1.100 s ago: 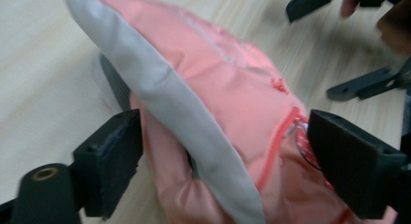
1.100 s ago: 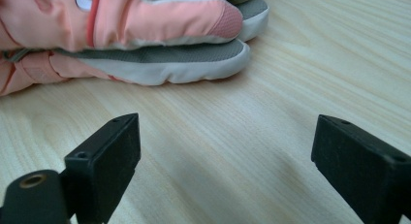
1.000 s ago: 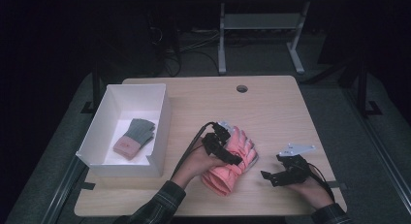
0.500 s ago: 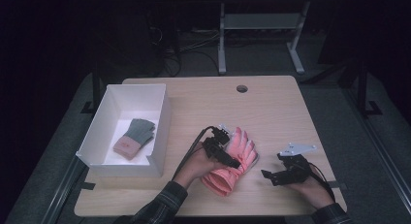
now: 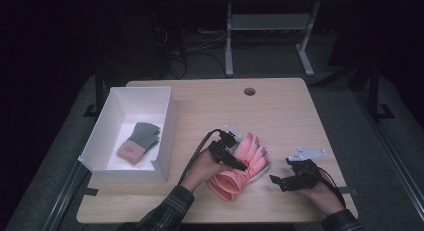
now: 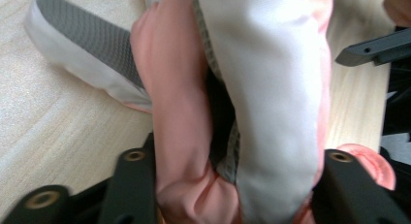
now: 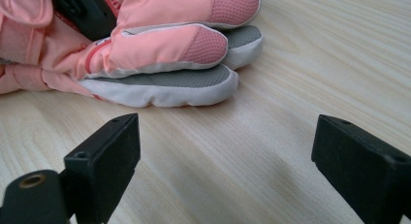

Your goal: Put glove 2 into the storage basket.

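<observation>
A pair of pink padded gloves (image 5: 252, 151) with grey-and-white palms lies stacked near the front middle of the wooden table (image 5: 280, 106). My left gripper (image 5: 240, 165) reaches onto them from the left. Its jaws have just been closing, and in the left gripper view they press on both sides of the bunched pink and white fabric (image 6: 271, 88). My right gripper (image 5: 282, 171) rests on the table just right of the gloves, open with nothing between its jaws. The right gripper view has the glove fingertips (image 7: 165, 44) ahead and to the left of that open gripper (image 7: 228, 156).
A white open box (image 5: 170, 126) stands at the table's left with a small grey and pink glove (image 5: 140, 141) inside. A round cable hole (image 5: 249, 91) sits near the far edge. Dark floor and a metal stand lie beyond the table.
The left gripper's jaws have closed in on the pink gloves, bunching the fabric. The right gripper has kept still.
</observation>
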Demonstrator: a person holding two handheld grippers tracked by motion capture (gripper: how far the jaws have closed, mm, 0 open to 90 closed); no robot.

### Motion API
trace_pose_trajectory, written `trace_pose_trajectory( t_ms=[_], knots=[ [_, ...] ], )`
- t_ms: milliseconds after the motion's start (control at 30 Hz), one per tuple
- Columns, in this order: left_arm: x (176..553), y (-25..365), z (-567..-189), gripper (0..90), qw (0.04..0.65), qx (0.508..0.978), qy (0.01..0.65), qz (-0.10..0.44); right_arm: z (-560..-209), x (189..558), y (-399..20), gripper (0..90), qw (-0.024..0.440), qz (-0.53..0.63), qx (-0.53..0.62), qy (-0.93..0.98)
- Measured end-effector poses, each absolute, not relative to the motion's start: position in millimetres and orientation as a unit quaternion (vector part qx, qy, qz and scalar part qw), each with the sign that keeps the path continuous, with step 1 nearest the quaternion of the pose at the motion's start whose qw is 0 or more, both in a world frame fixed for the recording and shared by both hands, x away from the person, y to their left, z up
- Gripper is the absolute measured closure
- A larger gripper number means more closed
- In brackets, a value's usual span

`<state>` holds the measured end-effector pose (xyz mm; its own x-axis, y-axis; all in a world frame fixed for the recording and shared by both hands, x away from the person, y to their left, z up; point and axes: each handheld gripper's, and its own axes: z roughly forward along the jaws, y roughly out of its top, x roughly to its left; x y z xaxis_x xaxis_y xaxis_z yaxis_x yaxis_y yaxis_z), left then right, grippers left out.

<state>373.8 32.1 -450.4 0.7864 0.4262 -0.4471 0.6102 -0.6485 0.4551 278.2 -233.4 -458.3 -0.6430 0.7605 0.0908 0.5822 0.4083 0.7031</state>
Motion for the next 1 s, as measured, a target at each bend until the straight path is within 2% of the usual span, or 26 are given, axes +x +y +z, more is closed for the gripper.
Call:
trace_pose_trajectory(
  t_ms=[133, 267, 500, 1000],
  knots=[
    [373.4, 33.4, -447.1, 61.1, 0.305, 0.895, 0.287, -0.154, -458.1, 278.1, -233.5, 10.0, 0.124, 0.363, 0.403, 0.831],
    [370.7, 35.9, -440.5, 61.9, 0.319, 0.889, 0.290, -0.156, -458.2, 277.9, -234.3, 10.0, 0.123, 0.366, 0.406, 0.829],
    [367.2, 42.9, -420.3, 62.3, 0.324, 0.892, 0.290, -0.126, -459.2, 278.1, -233.5, 10.0, 0.125, 0.369, 0.408, 0.826],
    [365.7, 78.0, -340.1, 62.0, 0.349, 0.886, 0.295, -0.085, -460.4, 278.9, -235.4, 9.4, 0.129, 0.372, 0.408, 0.824]
  ],
)
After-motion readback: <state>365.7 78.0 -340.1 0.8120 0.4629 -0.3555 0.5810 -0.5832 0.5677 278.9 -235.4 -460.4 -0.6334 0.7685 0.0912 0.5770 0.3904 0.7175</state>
